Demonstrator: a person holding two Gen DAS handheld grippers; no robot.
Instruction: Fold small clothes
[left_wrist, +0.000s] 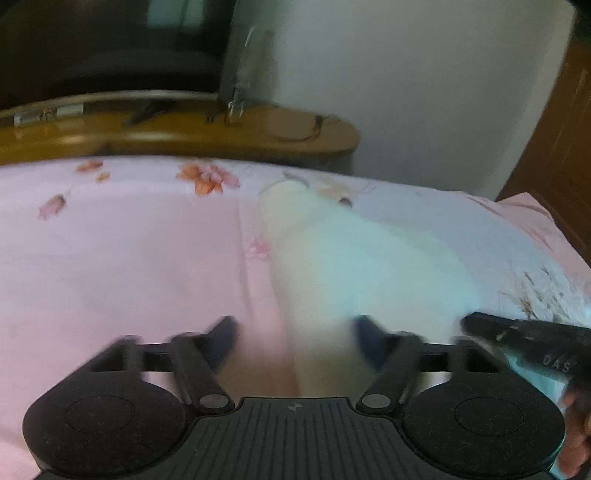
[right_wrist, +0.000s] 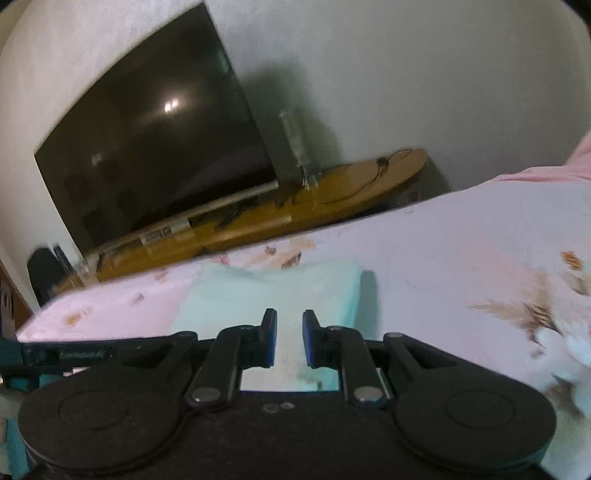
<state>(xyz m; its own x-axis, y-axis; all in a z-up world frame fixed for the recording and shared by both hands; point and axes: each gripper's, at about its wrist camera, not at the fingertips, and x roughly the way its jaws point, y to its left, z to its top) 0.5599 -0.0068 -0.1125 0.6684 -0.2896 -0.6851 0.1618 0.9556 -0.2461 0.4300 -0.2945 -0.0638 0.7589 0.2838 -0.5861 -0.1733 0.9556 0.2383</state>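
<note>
Garment (right_wrist: 273, 295), pale mint, small, lies flat on bed (left_wrist: 110, 258) with pink floral sheet. We see it straight ahead of both grippers, long axis running away from us toward wooden stand (left_wrist: 184, 129). Left gripper (left_wrist: 295, 339): fingers spread wide, empty, near cloth edge between them, view blurred. Right gripper (right_wrist: 289, 338): fingers narrowly parted, nothing clamped, hovering over near hem. We judge right gripper nearer to cloth centre; near edge looks like next pinch point.

White letters "DAS" on the right hand-held gripper (left_wrist: 532, 343), other labels too blurred
</note>
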